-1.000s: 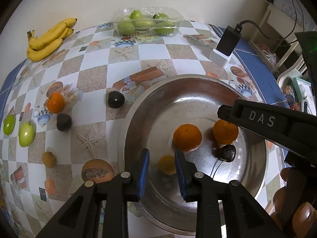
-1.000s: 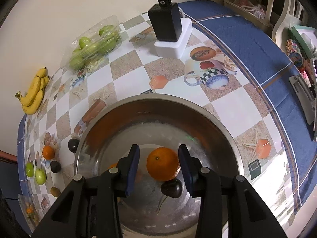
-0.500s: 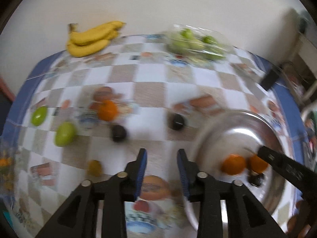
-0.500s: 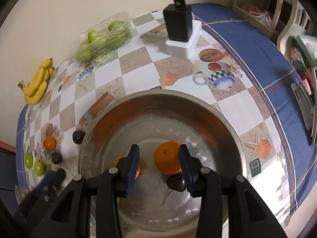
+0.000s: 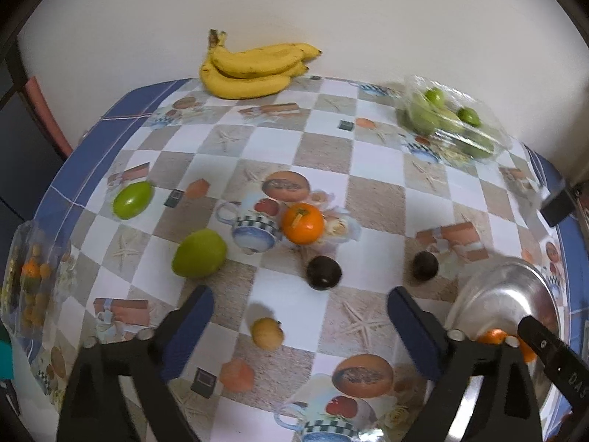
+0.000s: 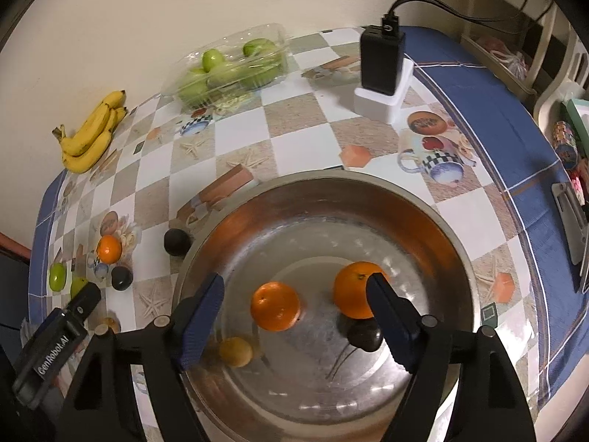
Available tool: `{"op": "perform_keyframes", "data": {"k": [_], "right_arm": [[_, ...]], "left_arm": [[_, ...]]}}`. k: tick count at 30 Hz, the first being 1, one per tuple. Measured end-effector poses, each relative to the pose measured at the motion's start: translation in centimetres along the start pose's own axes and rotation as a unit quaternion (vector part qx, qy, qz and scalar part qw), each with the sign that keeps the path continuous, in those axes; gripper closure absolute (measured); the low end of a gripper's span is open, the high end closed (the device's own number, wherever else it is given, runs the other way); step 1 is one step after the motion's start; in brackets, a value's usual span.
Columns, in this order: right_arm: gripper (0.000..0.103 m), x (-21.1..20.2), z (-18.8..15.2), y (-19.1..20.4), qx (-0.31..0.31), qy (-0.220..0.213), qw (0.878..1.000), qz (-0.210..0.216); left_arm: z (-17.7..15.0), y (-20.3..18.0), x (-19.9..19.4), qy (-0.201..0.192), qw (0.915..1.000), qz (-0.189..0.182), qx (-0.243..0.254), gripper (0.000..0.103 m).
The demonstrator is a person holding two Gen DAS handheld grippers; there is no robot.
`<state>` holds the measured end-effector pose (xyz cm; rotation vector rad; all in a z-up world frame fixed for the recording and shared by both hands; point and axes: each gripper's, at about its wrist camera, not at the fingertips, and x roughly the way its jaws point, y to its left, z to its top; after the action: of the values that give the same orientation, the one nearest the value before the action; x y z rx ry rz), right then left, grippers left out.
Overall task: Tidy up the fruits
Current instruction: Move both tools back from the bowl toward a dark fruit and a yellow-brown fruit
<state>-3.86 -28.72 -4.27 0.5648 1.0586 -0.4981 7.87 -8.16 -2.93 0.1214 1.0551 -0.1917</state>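
Observation:
My left gripper (image 5: 300,326) is open and empty above the table, over a small yellow fruit (image 5: 267,333). Beyond it lie two dark fruits (image 5: 323,272) (image 5: 425,265), an orange (image 5: 302,223) and two green fruits (image 5: 199,253) (image 5: 132,199). My right gripper (image 6: 294,322) is open and empty above the steel bowl (image 6: 371,199). The bowl holds two oranges (image 6: 275,306) (image 6: 355,289), a dark fruit (image 6: 364,336) and a small yellow fruit (image 6: 235,351). The bowl's rim shows in the left wrist view (image 5: 511,276).
A banana bunch (image 5: 254,66) and a clear box of green fruits (image 5: 451,121) lie at the back by the wall. A black charger on a white base (image 6: 383,73) stands behind the bowl. A plastic bag of small fruits (image 5: 31,287) lies at the table's left edge.
My left gripper has swung left from over the bowl to the loose fruits and opened wide. My right gripper has opened wide and drawn back a little above the bowl.

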Motion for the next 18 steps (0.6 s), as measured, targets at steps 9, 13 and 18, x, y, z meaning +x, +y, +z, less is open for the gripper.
{"op": "perform_keyframes", "data": {"k": [9,13,18], "right_arm": [[0.003,0.2,-0.3,1.6,-0.019,-0.006,1.000,0.023],[0.003,0.4,-0.5,2.3,-0.025,-0.005,0.999,0.033],[0.003,0.5,-0.6,3.6,-0.032,-0.009,0.998,0.054]], "left_arm": [[0.6,3.3,0.2,-0.009,0.9992,0.006,-0.039,0.000],[0.8,5.1,0.5,-0.007,0.9979,0.003,-0.065,0.000],[1.0,7.0,0.5,-0.010,0.9960,0.000,-0.089,0.000]]}}
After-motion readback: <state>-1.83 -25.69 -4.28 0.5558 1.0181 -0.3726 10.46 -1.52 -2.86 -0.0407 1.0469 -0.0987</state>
